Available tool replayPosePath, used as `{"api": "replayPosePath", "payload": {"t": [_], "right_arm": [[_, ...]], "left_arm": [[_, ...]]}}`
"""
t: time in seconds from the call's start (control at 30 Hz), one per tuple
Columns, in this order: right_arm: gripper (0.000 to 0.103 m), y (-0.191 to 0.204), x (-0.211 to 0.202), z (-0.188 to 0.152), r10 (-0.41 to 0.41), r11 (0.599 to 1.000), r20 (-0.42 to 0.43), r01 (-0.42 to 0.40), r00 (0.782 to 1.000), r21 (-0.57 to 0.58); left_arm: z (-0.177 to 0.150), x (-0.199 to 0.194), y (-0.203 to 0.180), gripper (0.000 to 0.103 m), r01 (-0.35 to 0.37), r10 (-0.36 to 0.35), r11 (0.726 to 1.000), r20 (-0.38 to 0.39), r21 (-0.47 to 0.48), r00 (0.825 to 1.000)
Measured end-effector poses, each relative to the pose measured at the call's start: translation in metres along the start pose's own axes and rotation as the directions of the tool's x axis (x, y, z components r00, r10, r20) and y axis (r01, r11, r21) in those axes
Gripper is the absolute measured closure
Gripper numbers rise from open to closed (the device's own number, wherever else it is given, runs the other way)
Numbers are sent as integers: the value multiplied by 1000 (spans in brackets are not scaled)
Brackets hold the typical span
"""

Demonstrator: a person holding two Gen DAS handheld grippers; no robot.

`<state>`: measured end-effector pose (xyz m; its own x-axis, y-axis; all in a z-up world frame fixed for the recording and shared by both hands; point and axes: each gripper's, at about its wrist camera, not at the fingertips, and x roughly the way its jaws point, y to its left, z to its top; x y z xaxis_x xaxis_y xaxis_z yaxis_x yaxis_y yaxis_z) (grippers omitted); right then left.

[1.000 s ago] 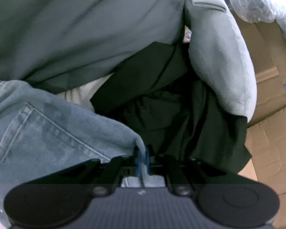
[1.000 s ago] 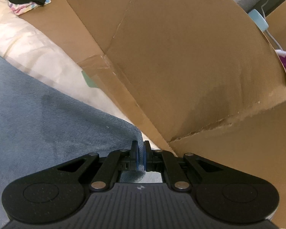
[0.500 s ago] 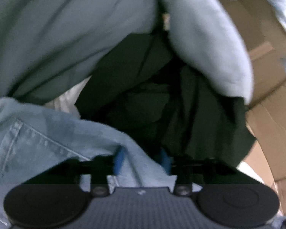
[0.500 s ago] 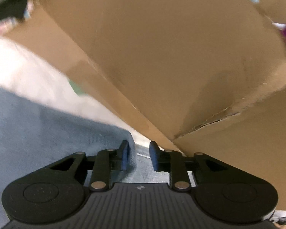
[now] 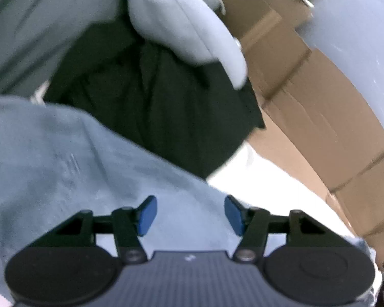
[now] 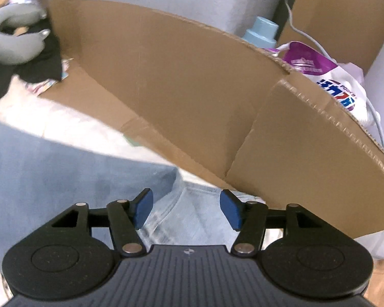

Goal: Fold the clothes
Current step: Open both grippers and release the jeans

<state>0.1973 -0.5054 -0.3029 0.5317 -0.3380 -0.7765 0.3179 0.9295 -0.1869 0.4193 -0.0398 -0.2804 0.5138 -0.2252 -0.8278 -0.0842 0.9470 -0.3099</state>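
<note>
Left wrist view: the left hand-held gripper [image 5: 190, 215] has just been opening and has let go of the jeans [image 5: 64, 158], which lie below its spread jaws, near the dark garment [image 5: 151, 102]. The right hand-held gripper [image 6: 185, 209] has opened too, empty, over the jeans beside the cardboard box [image 6: 192, 89]. This fold seems placed.

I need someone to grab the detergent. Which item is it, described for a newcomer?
In the right wrist view, find the big cardboard flap. Behind its upper right edge stands a pale blue bottle cap. Right of that cap lies the detergent pouch: white and purple with printed lettering, unlike the plain cap.
</note>
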Motion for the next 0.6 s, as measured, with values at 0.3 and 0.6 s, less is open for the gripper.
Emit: {"api": "replayPosePath", "payload": {"t": [0.3, 0.6], "right_arm": [[38, 48, 25, -53, -59, 998, 98, 59, 993, 12], [35, 69, 38, -72, -129, 989, 109, 136, 986, -58]], "left_arm": [[-41, 6, -11, 42, 13, -12, 998, -3, 59, 1000], [-58, 8, -21, 37, 40, -39, 992, -12, 121, 999]]}}
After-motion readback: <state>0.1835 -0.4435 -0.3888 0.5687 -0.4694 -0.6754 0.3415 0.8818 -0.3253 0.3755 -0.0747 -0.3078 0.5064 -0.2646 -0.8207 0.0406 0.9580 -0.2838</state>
